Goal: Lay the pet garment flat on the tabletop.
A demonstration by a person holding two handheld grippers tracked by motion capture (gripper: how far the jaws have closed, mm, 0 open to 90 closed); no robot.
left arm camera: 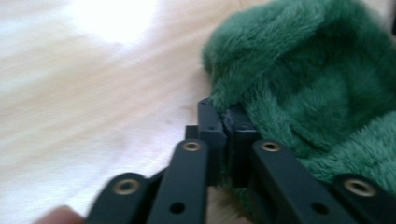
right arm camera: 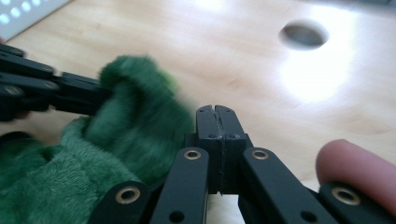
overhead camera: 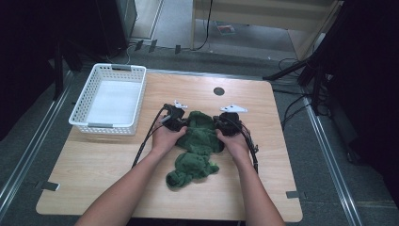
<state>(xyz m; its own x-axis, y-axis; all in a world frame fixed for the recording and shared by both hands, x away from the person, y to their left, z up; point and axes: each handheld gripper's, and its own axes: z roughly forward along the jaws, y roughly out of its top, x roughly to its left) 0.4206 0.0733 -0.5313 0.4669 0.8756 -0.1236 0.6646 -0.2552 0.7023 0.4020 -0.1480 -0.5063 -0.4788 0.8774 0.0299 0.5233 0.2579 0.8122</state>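
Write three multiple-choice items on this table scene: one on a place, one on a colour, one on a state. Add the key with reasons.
1. Where does the white basket stand?
A. at the table's far left
B. at its near right
C. on the floor

2. What colour is the fuzzy cloth?
A. red
B. green
C. grey

3. How do the right gripper's jaws stand?
A. wide open
B. shut
C. around the basket rim

Key: 1 A, the high view shows it on the wooden table at far left. 2 B, the plush is dark green. 3 B, the right gripper view shows its tips pressed together.
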